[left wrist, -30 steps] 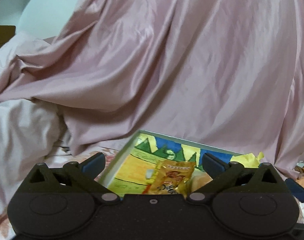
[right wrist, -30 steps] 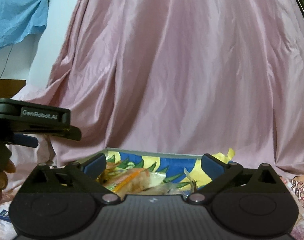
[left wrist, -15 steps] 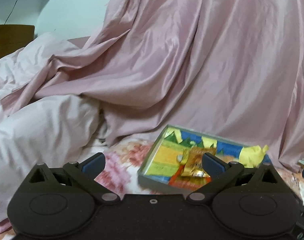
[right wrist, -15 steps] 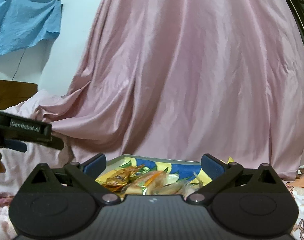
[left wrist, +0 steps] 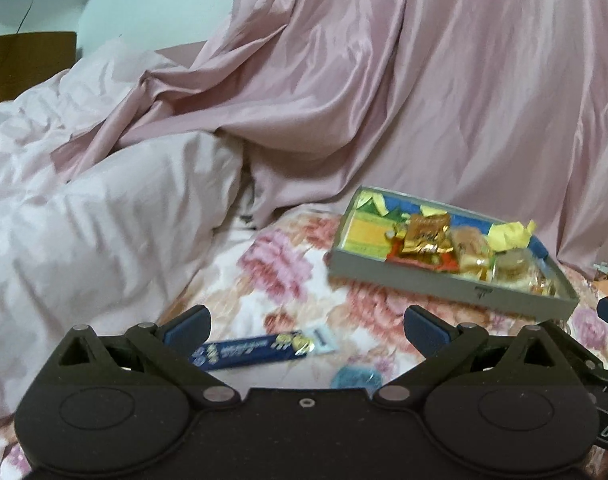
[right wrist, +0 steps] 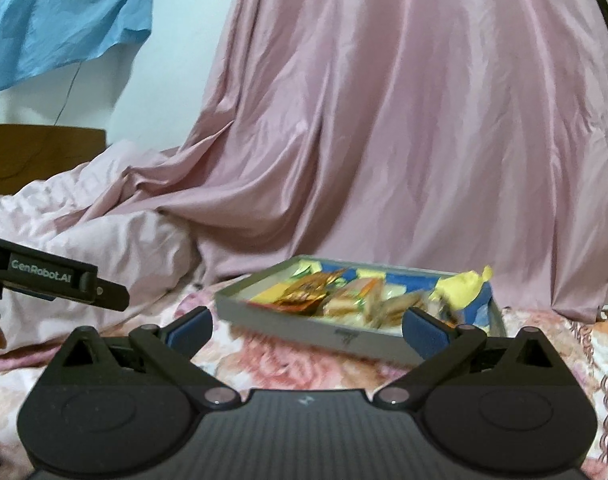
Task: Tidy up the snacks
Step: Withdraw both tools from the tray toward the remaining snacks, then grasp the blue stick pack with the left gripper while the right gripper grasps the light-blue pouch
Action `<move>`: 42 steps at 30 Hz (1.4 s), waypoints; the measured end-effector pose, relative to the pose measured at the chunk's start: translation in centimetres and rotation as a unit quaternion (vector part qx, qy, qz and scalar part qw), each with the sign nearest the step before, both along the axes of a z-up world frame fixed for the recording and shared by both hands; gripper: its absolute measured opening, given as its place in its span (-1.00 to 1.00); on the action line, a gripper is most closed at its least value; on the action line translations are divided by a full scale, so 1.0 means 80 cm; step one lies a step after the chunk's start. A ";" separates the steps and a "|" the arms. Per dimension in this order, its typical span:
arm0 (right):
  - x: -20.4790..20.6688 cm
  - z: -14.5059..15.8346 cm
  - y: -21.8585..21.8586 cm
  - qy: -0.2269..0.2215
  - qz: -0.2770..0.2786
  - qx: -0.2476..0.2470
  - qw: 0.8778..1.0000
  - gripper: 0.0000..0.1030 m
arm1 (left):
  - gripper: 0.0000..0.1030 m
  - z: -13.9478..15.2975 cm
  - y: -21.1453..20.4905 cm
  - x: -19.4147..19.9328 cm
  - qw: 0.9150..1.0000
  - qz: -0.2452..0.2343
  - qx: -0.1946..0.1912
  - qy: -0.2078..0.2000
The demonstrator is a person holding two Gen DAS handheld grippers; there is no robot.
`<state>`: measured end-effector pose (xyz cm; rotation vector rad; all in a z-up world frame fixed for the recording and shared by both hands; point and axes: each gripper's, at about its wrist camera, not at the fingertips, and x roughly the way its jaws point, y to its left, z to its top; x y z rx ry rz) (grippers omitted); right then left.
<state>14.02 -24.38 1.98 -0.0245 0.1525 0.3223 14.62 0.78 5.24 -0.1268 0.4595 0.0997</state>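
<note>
Left gripper [left wrist: 306, 326] jaws apart over a blue snack stick [left wrist: 263, 346], snack-filled tray [left wrist: 444, 280] beyond.

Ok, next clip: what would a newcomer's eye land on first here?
First, the grey tray of bright snack wrappers, resting on the floral bedspread ahead and to the right in the left wrist view. Behind it hangs a big pink satin sheet. Closer in, a long blue snack packet lies loose on the bedspread between the open fingers of the left gripper.

both grippers pulled back from tray [left wrist: 444, 286]
</note>
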 end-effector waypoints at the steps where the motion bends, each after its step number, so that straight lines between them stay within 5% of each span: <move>1: -0.005 -0.002 0.004 0.004 0.003 -0.002 1.000 1.00 | 0.98 -0.004 0.004 -0.005 1.000 0.000 -0.002 0.003; 21: -0.016 -0.069 0.077 0.146 0.071 -0.068 0.984 1.00 | 0.99 -0.088 0.076 -0.030 0.998 -0.003 0.016 0.067; 42: 0.022 -0.086 0.111 0.180 0.104 -0.094 0.974 1.00 | 0.99 -0.100 0.086 0.021 0.995 -0.046 0.039 0.074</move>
